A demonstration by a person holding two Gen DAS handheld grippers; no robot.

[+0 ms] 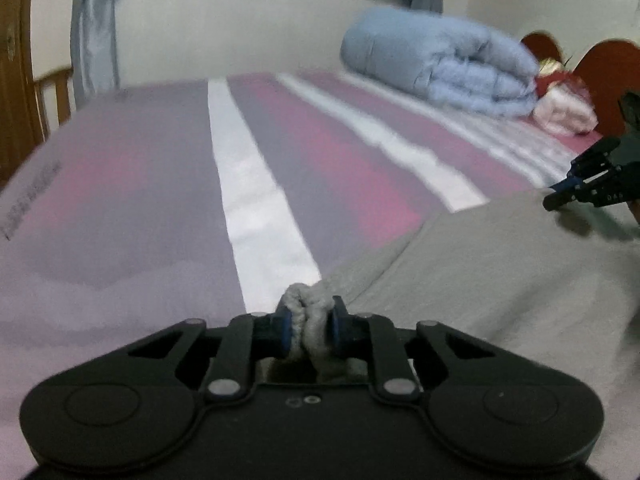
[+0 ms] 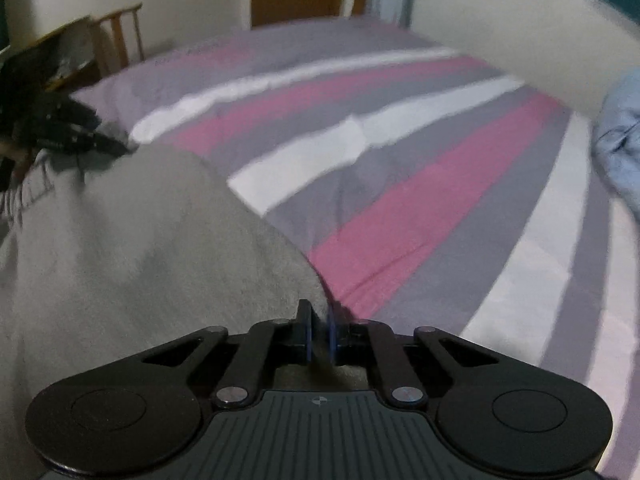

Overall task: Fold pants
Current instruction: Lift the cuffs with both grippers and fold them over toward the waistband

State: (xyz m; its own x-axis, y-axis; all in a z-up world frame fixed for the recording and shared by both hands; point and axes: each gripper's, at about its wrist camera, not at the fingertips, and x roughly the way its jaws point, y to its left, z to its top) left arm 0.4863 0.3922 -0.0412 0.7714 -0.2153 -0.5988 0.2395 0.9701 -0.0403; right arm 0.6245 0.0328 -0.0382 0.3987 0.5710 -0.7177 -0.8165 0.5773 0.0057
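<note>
Grey pants (image 1: 480,280) lie spread on the striped bed sheet (image 1: 256,184). My left gripper (image 1: 308,328) is shut on a bunched corner of the grey cloth, which bulges up between its blue pads. In the right wrist view the same pants (image 2: 140,240) fill the left side, and my right gripper (image 2: 320,336) is shut on their near edge, with only a thin fold between the pads. The right gripper (image 1: 560,200) also shows at the far right, low over the cloth. The left gripper (image 2: 116,146) appears at the pants' far left corner.
The sheet (image 2: 400,200) has pink, grey and white stripes. A folded pale blue duvet (image 1: 440,64) and a pink bundle (image 1: 564,114) lie by the red-brown headboard (image 1: 608,60). A wooden chair (image 2: 120,36) stands beyond the bed, and a cream wall (image 1: 240,32) runs along its far side.
</note>
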